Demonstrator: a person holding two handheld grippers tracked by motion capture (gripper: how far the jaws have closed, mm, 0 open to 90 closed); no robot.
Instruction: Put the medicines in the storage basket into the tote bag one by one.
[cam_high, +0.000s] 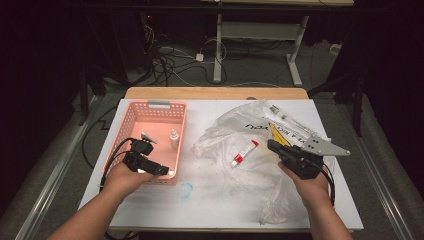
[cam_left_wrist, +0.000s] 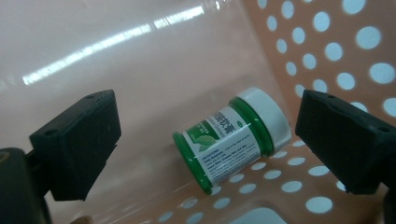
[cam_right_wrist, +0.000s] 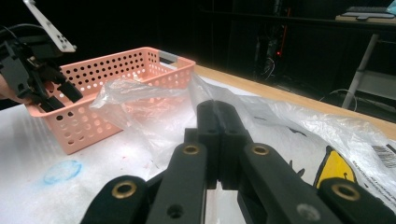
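So the left gripper (cam_high: 150, 167) is dipped into the near right corner of the pink basket (cam_high: 131, 116), which sits on the left side of the bench (cam_high: 210, 200). Its jaws are spread wide with nothing pinched in them. In the left gripper view a little green jar (cam_left_wrist: 233, 137) with a white lid is lying on its side on the basket floor, right up against the holed wall, sitting between the two jaws but not touched by either. There's also a small white bottle (cam_high: 174, 138) standing further back in the basket, well apart from the gripper.

The right gripper (cam_high: 275, 146) is over on the right side of the bench, resting on the crumpled clear plastic bag (cam_high: 225, 130). Its jaws are pressed fully together; in the right gripper view they meet flat, and whether they have any of the plastic caught I can't tell. A red and white tube (cam_high: 244, 153) lies on the bag just left of that gripper, not touching it.
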